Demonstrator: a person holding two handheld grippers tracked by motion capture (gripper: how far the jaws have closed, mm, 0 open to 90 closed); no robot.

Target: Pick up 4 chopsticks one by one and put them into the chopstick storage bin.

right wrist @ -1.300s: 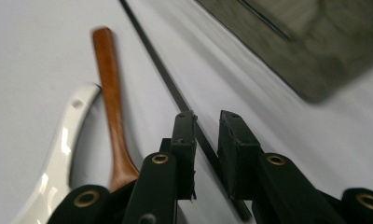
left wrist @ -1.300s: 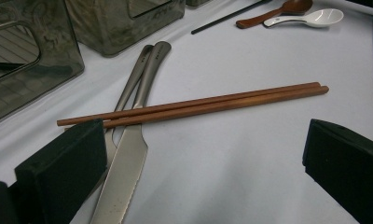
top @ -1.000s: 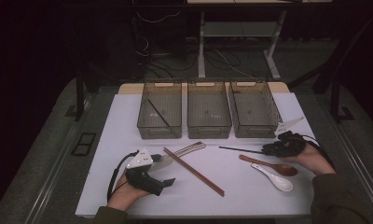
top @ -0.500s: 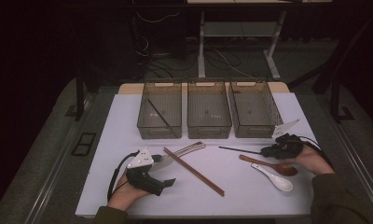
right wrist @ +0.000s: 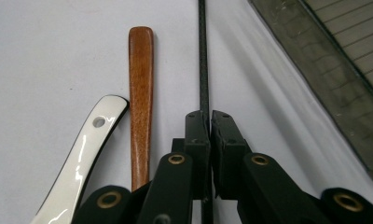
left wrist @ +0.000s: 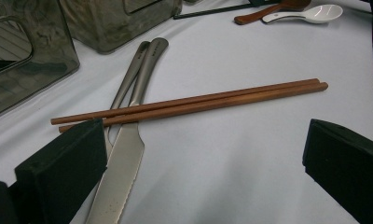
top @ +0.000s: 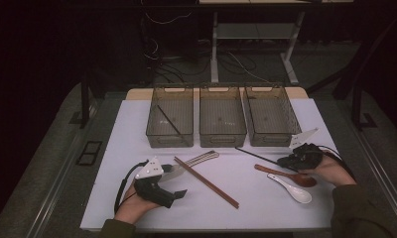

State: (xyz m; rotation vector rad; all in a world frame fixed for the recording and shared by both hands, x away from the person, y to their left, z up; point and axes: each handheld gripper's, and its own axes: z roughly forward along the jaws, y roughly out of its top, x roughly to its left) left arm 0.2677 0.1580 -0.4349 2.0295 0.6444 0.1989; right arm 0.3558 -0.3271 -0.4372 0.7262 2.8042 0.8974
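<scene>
Right fingers (right wrist: 210, 122): pinching shut on the black chopstick (right wrist: 203, 56), which has been closing in between them; the grip is sitting at one end so the thin rod can lift level.
Left fingers (left wrist: 72, 154): standing wide apart, gripping nothing, hovering over the wooden chopsticks (left wrist: 194, 103) as if waiting their turn.
Surface (top: 137, 129): white sheet carrying everything within reach.
Trays (top: 222, 119): three in a row at the far edge; the left tray (top: 169, 124) is already holding one black stick, likely the mate's destination.
Knife and fork (left wrist: 128, 121): lying under the wooden pair.
Spoons (right wrist: 140, 84): wooden and white, lying just beside the gripped stick.
</scene>
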